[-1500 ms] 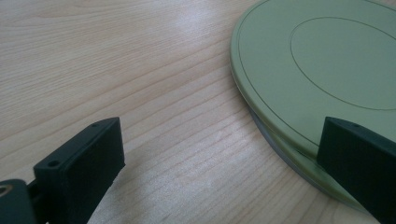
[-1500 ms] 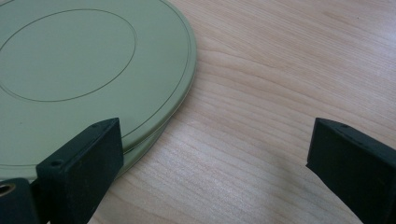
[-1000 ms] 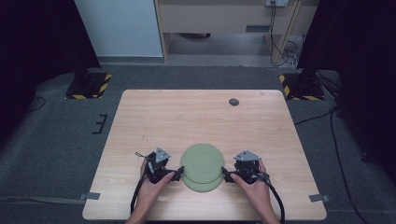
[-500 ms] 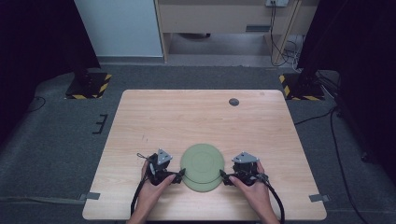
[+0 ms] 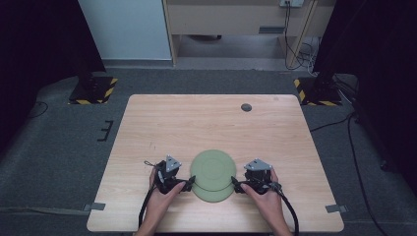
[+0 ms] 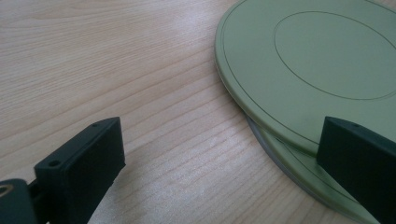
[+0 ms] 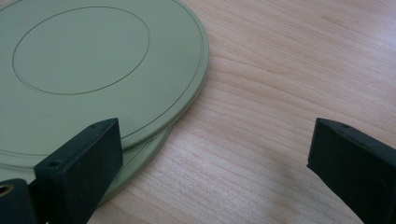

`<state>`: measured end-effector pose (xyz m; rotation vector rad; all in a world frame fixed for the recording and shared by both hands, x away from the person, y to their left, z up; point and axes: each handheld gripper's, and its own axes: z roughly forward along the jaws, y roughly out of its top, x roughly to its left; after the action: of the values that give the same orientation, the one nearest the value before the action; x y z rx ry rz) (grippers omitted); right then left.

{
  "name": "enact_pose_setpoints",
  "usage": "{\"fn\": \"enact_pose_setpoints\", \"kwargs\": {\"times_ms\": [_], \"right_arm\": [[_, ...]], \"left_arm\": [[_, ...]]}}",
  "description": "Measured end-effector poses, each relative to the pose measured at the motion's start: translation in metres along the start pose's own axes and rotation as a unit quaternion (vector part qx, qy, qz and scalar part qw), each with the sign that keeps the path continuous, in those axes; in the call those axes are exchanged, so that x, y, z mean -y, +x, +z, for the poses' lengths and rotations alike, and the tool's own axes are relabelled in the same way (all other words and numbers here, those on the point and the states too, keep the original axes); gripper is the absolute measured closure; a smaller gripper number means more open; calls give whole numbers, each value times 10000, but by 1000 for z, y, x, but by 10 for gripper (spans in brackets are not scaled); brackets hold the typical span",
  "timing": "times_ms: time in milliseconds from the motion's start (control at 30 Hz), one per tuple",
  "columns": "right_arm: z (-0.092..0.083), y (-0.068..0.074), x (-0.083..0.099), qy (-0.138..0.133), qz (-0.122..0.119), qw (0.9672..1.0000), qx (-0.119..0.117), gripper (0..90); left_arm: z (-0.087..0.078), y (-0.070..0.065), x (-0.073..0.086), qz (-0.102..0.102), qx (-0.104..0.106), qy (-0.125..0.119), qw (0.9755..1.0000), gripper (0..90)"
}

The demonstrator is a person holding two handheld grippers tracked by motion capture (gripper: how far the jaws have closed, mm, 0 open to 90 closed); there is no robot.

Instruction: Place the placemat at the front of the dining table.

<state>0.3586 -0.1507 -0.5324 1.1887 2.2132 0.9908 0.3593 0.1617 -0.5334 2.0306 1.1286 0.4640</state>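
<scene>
2 green plates (image 5: 213, 168) stacked, lower mostly hidden; both grippers' jaws wide apart, empty.

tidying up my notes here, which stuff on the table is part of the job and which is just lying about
Part of the job:
- top green plate
- lower green plate under it, offset toward the person
- left claw, open
- right claw, open

Just lying about:
- small dark disc near the table's far edge

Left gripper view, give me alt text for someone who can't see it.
Two green plates, stacked and slightly offset, lie on a wooden table at the upper right. The left gripper stands open, its two black jaws rising from the bottom, one over bare wood and the other over the plates' near edge.
</scene>
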Motion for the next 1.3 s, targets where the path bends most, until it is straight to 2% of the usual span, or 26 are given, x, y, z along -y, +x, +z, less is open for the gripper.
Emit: {"fn": "enact_pose_setpoints", "kwargs": {"times_ms": [200, 433, 700, 1100, 1300], "right_arm": [[-3, 2, 0, -17, -38, 10000, -44, 52], [-4, 5, 1, 49, -123, 9998, -144, 49], [-2, 5, 1, 19, -103, 9999, -118, 29], [1, 5, -1, -12, -25, 10000, -43, 20], [4, 3, -2, -12, 3, 10000, -92, 15]], "left_arm": [[-5, -3, 1, 84, 97, -1, 9999, 27], [-5, -4, 2, 85, 121, 8, 9999, 27], [-1, -5, 2, 72, 57, 79, 9999, 10], [1, -4, 0, 56, -34, 41, 10000, 13], [1, -3, 0, 51, -54, 31, 10000, 17]]}}
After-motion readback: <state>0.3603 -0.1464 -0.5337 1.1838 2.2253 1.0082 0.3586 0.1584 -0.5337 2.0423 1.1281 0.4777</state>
